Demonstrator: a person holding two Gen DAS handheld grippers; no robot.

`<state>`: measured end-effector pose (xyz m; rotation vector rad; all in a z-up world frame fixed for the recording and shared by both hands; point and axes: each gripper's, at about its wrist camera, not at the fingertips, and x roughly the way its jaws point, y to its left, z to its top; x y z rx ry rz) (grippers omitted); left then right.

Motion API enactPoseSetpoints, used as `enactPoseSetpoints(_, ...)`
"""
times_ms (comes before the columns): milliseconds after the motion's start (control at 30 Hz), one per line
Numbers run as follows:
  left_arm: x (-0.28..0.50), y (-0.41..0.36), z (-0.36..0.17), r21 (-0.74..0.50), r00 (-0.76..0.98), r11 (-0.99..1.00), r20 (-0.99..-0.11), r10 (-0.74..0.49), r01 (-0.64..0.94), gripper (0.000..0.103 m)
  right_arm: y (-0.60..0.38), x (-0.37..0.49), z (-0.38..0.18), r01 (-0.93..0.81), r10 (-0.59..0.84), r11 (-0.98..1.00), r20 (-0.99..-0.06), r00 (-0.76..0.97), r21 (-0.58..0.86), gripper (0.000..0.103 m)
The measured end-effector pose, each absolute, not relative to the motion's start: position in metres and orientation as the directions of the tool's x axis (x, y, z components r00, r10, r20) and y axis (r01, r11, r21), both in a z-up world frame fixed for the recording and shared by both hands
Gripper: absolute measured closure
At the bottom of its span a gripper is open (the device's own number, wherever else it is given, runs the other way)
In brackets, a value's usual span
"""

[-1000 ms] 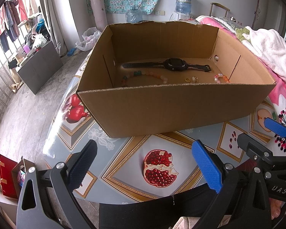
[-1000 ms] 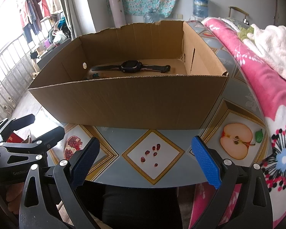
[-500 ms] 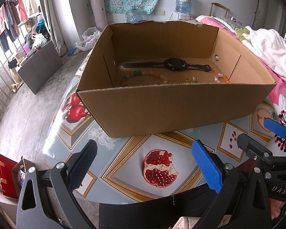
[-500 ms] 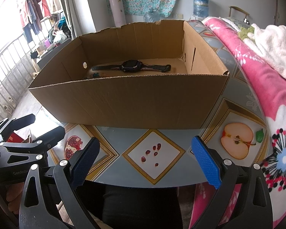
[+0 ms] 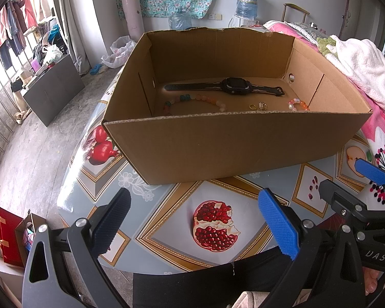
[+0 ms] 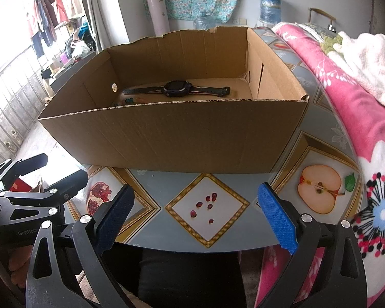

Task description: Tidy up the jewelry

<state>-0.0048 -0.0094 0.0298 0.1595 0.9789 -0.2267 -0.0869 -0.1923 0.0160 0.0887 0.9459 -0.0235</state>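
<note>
An open cardboard box point(image 5: 231, 148) point(image 6: 172, 133) stands on the table. Inside lie a black watch point(image 5: 234, 86) point(image 6: 178, 89), a long bead string point(image 5: 195, 100), a gold ring point(image 5: 252, 106), a small metal piece point(image 5: 263, 106) and a pink bead bracelet point(image 5: 298, 104). My left gripper point(image 5: 195, 220) is open and empty, low over the table's near edge in front of the box. My right gripper point(image 6: 196, 213) is open and empty, also in front of the box. Each gripper shows at the edge of the other's view, the right one point(image 5: 351, 187) and the left one point(image 6: 38, 179).
The table point(image 5: 166, 205) has a fruit-print cloth. A pink blanket point(image 6: 359, 107) and white towel point(image 5: 364, 69) lie at the right. On the floor at the left are a grey board point(image 5: 51, 89) and a red bag point(image 5: 7, 233).
</note>
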Motion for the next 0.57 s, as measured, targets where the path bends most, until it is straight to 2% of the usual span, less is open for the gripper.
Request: enactPoseSetpoints(567, -0.0025, -0.0079, 0.0305, 0.022, 0.525, 0.966, -0.843, -0.121, 0.259, 0.005, -0.1924, -0.0868, 0.0158, 0.054, 0.023, 0.996, -0.812, 0.583, 0.067, 0.01)
